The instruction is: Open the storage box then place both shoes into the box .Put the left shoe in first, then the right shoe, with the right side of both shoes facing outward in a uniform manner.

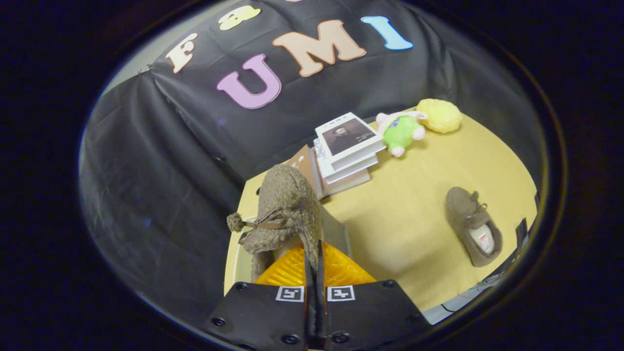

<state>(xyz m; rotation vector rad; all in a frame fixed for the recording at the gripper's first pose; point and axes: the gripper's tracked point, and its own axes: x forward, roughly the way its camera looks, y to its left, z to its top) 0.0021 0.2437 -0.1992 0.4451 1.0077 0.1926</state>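
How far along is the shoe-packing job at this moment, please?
In hand: the gripper is pinching the collar of one fuzzy brown shoe, held up over what looks like the box edge; whether the box is open cannot be told. Left: the second shoe lies on the yellow table, apart from the fingers, waiting its turn.

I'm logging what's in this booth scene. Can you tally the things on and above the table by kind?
Shoes: 2, one pinched in the gripper at, one on the table at
Plush toys: 2, green and yellow
Books: about 4, stacked
Total: about 8
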